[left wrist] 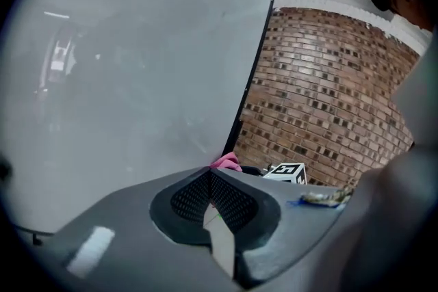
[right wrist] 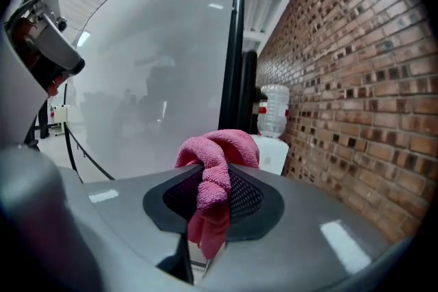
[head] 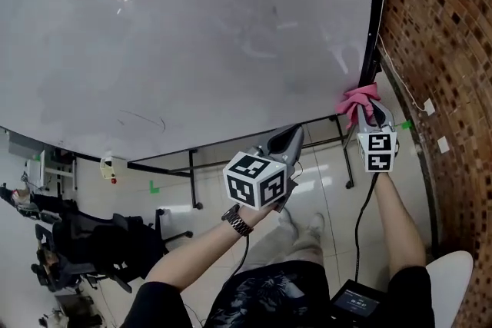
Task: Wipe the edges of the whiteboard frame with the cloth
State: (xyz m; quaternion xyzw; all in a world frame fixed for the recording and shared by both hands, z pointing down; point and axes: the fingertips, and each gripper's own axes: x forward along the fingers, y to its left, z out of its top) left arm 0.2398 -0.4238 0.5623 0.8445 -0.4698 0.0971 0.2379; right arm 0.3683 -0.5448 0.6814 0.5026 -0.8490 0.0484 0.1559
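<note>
The whiteboard (head: 184, 34) fills the head view, with its black frame edge (head: 375, 19) running down the right side. My right gripper (head: 369, 110) is shut on a pink cloth (head: 359, 99), which sits against the frame's lower right corner. In the right gripper view the pink cloth (right wrist: 217, 161) bulges out between the closed jaws, close to the black frame edge (right wrist: 236, 44). My left gripper (head: 288, 140) is shut and holds nothing, hanging below the board's bottom edge (head: 231, 142). The left gripper view shows the frame edge (left wrist: 250, 72) and the pink cloth (left wrist: 226, 162) beyond.
A brick wall (head: 446, 50) stands close to the right of the board. A water dispenser (right wrist: 274, 126) stands beside the wall behind the board. Black office chairs (head: 92, 242) are at the lower left, and the board's stand legs (head: 194, 180) reach the floor.
</note>
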